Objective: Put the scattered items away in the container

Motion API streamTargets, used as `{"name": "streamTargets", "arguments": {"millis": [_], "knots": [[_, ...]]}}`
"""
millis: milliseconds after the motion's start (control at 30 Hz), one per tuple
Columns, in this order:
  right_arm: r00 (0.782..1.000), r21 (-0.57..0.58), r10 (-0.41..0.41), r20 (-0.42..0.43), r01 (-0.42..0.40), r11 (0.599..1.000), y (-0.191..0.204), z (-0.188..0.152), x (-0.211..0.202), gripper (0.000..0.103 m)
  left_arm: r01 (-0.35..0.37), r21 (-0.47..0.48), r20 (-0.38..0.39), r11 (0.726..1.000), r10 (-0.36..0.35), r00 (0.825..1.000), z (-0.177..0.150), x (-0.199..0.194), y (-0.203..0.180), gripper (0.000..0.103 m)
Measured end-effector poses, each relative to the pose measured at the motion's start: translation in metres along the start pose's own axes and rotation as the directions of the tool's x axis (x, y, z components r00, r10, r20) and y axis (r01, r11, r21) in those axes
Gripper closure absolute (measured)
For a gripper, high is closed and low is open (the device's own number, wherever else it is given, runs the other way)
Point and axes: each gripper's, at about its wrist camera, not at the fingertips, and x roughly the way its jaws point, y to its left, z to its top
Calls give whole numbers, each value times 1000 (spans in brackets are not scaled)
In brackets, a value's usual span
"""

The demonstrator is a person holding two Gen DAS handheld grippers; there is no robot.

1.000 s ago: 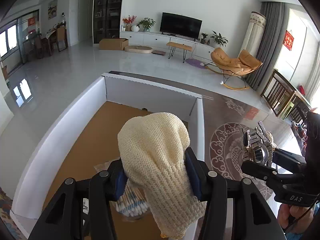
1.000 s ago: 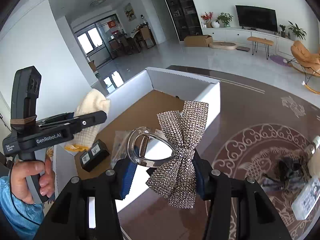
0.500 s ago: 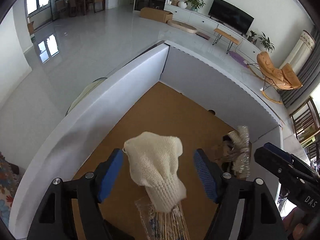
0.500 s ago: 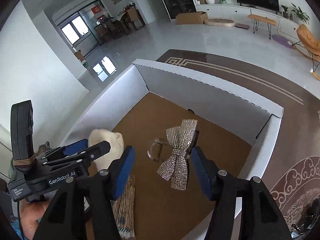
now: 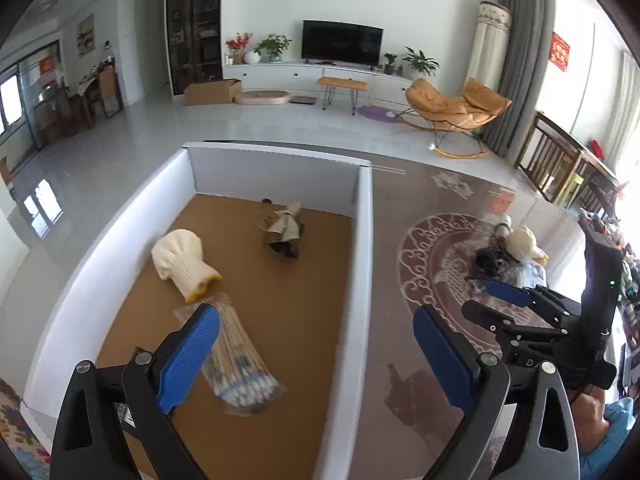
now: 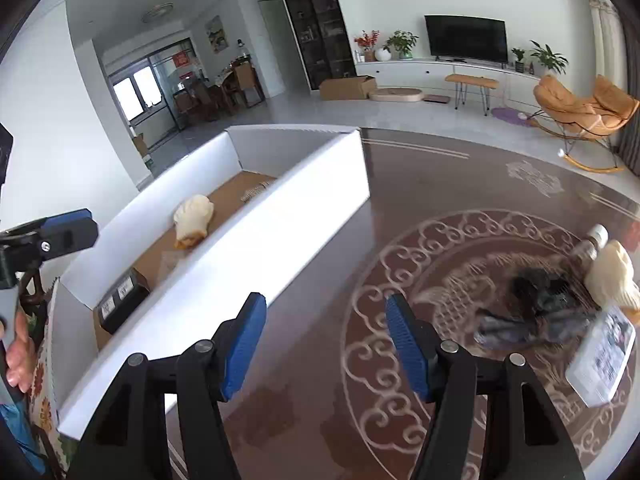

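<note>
1. My left claw (image 5: 316, 356) was empty, its jaws still spreading wide. It hung over the near end of the white box (image 5: 362, 280), straddling the right wall, which suited a release into the box and not a pick.
2. The cream knitted glove (image 5: 182, 262) lay on the cardboard floor against the left wall, cuff toward the near end. Just beside the cuff lay a clear packet of cotton swabs (image 5: 236, 364), nearer to me.
3. The rhinestone bow hair clip (image 5: 285, 226) lay close to the far wall, about mid-width. These pieces lay apart, so I judged nothing needed re-seating.
4. My right claw (image 6: 326, 344) was also empty, jaws parting to a middling gap. It hovered over the dark patterned tabletop (image 6: 400, 200), outside the right wall, pointed toward the remaining clutter, probably to line up the next pick.
5. Still outside, near the right edge of the table: a second cream glove (image 6: 612, 276), a dark tangled heap (image 6: 536, 292), a small bottle (image 6: 596, 236) and a flat clear packet (image 6: 600, 356), all bunched and touching.
6. Judgement: task partly done; the bunching may make a clean single grasp awkward.
</note>
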Motion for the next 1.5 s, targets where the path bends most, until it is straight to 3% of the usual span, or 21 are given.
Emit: {"name": "streamTargets", "arguments": {"millis": [100,167,267,433,567,700,933,1500], "knots": [[992,24,-126,-20,127,992,-44,-59,-41,40,98,28,-42,995,-97,994,-38,5,-59,4],[972,52,-229,-45,232,971,-75,-93,-66,40,134,58,-62,989,-131,989,-63,24,-100,4],[938,116,-335,-93,345,932,-124,-127,-95,40,147,107,-111,983,-135,985,-89,64,-159,4],[903,191,-417,-100,429,883,-178,-153,-125,40,123,155,-145,980,-101,984,-99,112,-227,4],[884,189,-451,-122,467,864,-196,-157,-122,40,79,146,-169,986,-54,984,-92,144,-247,4],[888,210,-443,-120,459,863,-203,-153,-119,38,44,187,-142,981,-18,990,-87,153,-262,1],[888,217,-442,-128,460,861,-202,-152,-116,30,42,175,-122,984,-21,992,-71,167,-266,0],[885,211,-447,-130,465,860,-199,-152,-114,28,46,171,-125,984,-25,992,-68,169,-268,0]]}}
